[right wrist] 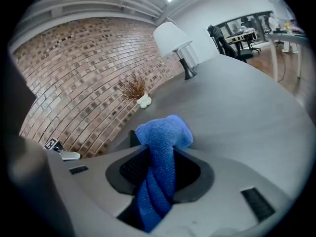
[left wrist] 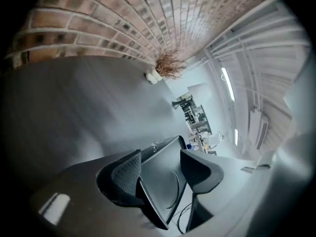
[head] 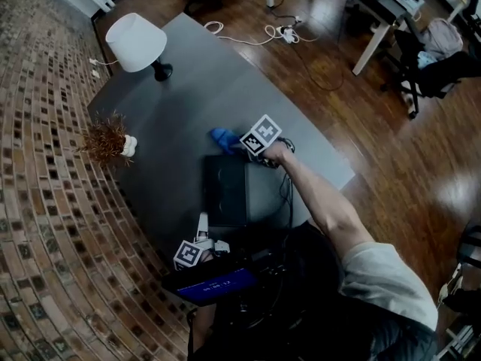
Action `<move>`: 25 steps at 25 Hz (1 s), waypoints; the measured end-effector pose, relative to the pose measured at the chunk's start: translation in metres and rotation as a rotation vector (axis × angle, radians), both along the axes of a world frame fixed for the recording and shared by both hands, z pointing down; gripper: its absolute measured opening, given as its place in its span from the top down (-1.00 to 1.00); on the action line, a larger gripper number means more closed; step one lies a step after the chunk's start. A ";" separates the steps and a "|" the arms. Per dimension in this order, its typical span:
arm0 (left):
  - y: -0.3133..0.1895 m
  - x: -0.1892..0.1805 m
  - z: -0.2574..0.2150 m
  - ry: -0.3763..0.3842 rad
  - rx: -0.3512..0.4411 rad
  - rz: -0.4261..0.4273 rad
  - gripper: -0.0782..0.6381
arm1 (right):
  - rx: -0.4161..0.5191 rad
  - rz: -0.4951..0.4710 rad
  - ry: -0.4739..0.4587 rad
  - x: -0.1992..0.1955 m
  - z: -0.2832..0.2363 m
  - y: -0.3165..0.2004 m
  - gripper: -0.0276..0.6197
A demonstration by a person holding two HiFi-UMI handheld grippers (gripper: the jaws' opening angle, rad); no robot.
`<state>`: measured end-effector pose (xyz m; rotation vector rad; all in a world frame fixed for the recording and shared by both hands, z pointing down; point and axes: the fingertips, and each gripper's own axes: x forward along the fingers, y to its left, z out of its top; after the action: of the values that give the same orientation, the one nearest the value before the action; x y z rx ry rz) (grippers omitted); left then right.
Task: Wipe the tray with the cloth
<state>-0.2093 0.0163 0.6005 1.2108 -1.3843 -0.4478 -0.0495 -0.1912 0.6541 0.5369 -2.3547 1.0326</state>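
Blue cloth [right wrist: 165, 132] pinched tight in right hand-held gripper [right wrist: 160, 158], just beyond far end of tray [head: 225, 201]. Left hand-held gripper [left wrist: 159, 162] jaws apart, astride tray's near rim. Advice: steady that rim first, then drag cloth flat, overlapping strokes.

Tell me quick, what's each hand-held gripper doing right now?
Left hand-held gripper: open, tray edge between its jaws.
Right hand-held gripper: closed on the blue cloth.

head: high, steeply down on table [head: 225, 89] | both gripper views: low, sharing dried plant [left wrist: 170, 64]
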 end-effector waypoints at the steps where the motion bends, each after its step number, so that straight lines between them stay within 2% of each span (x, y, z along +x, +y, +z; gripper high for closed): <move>1: -0.001 -0.002 0.001 0.032 0.013 -0.034 0.13 | 0.002 0.017 -0.008 0.004 0.000 0.004 0.52; 2: -0.006 -0.003 0.001 0.063 0.036 -0.060 0.13 | 0.004 0.036 -0.012 0.009 -0.001 0.007 0.52; 3: -0.011 -0.003 0.000 0.078 0.052 -0.073 0.04 | 0.005 0.054 -0.011 0.014 -0.001 0.010 0.52; 4: -0.014 -0.003 -0.001 0.073 0.057 -0.070 0.00 | 0.001 0.072 -0.008 0.020 -0.001 0.015 0.52; 6: -0.024 -0.007 -0.006 0.002 0.056 -0.033 -0.01 | -0.023 0.109 -0.006 0.031 -0.001 0.025 0.52; 7: -0.033 -0.012 -0.008 -0.059 0.056 0.005 -0.01 | -0.042 0.136 -0.012 0.036 -0.002 0.032 0.53; 9: -0.062 -0.024 -0.007 -0.186 0.067 0.134 -0.04 | -0.101 0.220 -0.043 0.046 -0.002 0.051 0.53; 12: -0.105 -0.023 -0.006 -0.263 0.059 0.387 -0.02 | -0.199 0.370 -0.116 0.055 0.001 0.090 0.53; 14: -0.124 -0.026 -0.010 -0.374 0.092 0.530 0.02 | -0.258 0.392 -0.173 0.053 0.003 0.116 0.53; 16: -0.126 -0.026 -0.028 -0.443 0.149 0.529 0.05 | -0.296 0.370 -0.199 0.057 0.008 0.135 0.53; 18: -0.111 -0.002 -0.059 -0.439 0.251 0.522 0.30 | -0.281 0.402 -0.204 0.073 0.007 0.132 0.53; 20: -0.082 0.043 -0.069 -0.401 0.310 0.626 0.31 | -0.229 0.459 -0.252 0.088 -0.010 0.104 0.53; 22: -0.052 0.082 -0.049 -0.356 0.278 0.739 0.31 | -0.189 0.452 -0.319 0.086 -0.031 0.072 0.53; 23: -0.039 0.093 -0.035 -0.340 0.244 0.763 0.31 | -0.185 0.422 -0.344 0.077 -0.037 0.061 0.53; 25: -0.025 0.099 -0.011 -0.324 0.185 0.750 0.31 | -0.218 0.336 -0.372 0.052 -0.039 0.051 0.52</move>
<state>-0.1104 -0.0084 0.5893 1.8995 -1.0511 0.1624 0.0021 -0.1399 0.6150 0.7239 -2.4692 1.6438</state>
